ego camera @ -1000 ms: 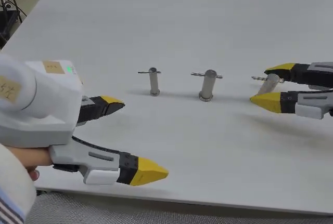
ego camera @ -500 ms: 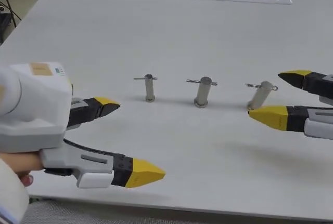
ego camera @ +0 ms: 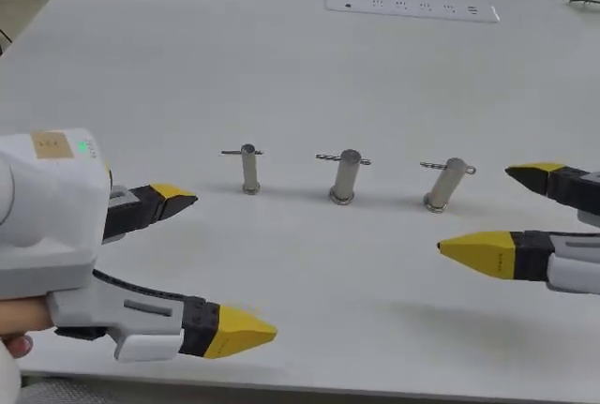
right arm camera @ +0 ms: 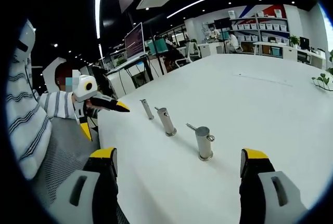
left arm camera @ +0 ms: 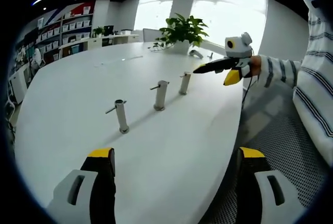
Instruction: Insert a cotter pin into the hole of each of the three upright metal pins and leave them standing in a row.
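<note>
3 metal pins (ego camera: 345,176) stood in a row on the table (ego camera: 281,76), apart from each other, each with a cotter pin (ego camera: 330,157) through its top. Left claw (ego camera: 214,263) hovered open and empty near the table's front edge, left of the row. Right claw (ego camera: 478,210) was open and empty too, just right of the rightmost pin, not touching it.

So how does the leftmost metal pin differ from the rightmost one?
The leftmost pin is slim; the rightmost pin is clearly thicker. In the head view the leftmost pin stands straight, while the rightmost pin seems to lean slightly, perhaps only camera angle. Both stand on the white table, each with a cotter pin crossing its top.
</note>
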Demonstrator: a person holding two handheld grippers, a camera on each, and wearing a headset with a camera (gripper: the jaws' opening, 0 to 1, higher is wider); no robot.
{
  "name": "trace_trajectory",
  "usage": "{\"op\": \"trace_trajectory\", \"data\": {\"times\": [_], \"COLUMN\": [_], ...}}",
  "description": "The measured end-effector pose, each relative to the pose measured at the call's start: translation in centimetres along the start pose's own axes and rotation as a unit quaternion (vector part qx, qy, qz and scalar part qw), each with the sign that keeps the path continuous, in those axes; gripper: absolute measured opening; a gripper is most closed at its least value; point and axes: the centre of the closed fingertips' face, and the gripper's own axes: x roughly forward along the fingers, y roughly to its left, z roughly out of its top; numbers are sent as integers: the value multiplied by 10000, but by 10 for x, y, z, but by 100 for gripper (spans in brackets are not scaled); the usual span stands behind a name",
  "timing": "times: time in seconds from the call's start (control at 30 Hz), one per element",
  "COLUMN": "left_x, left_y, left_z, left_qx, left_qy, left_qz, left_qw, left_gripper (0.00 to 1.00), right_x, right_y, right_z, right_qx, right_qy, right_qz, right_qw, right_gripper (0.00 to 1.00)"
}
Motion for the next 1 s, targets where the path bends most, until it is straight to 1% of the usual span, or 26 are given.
{"op": "trace_trajectory", "data": {"times": [0.1, 0.17, 0.27, 0.33, 0.4, 0.47, 0.5, 0.57, 0.6, 0.67, 0.73, 0.83, 1.0], "left_x": [-3, -5, -6, -8, -8, -9, -9, -10, -10, -11, -12, -13, -15], "left_y": [1, 3, 4, 5, 6, 7, 8, 12, 13, 15, 15, 14, 13], "left_z": [2, 3, 2, -1, -4, -9, -11, -14, -15, -15, -14, -14, -14], "left_qx": [-82, -177, -249, -303, -308, -375, -400, -319, -314, -407, -464, -506, -546], "left_qy": [-44, -108, -107, -33, 14, 128, 165, 208, 217, 181, 158, 183, 205], "left_qz": [21, 36, 66, 76, 74, 108, 120, 227, 259, 302, 295, 301, 292], "left_qw": [10000, 9998, 9996, 9995, 9995, 9992, 9990, 9990, 9989, 9985, 9984, 9981, 9979], "left_gripper": [97, 97, 97, 98, 98, 98, 98, 97, 97, 98, 98, 98, 98], "right_x": [-5, -6, -9, -11, -12, -14, -15, -15, -15, -16, -18, -20, -23], "right_y": [2, 2, 1, 2, 4, 3, 3, 6, 6, 6, 6, 6, 6], "right_z": [0, -2, -2, -3, -6, -10, -10, -11, -11, -12, -13, -13, -12], "right_qx": [47, 131, 212, 243, 211, -30, -125, -92, -79, -63, -46, 1, 85], "right_qy": [-2, 52, 79, 109, 216, 385, 422, 448, 463, 480, 507, 525, 483], "right_qz": [-44, -80, -170, -212, -256, -395, -436, -432, -445, -473, -514, -570, -635], "right_qw": [10000, 9999, 9996, 9994, 9992, 9985, 9981, 9980, 9979, 9977, 9974, 9970, 9968], "right_gripper": [98, 98, 98, 98, 98, 98, 98, 98, 98, 98, 98, 98, 98]}}
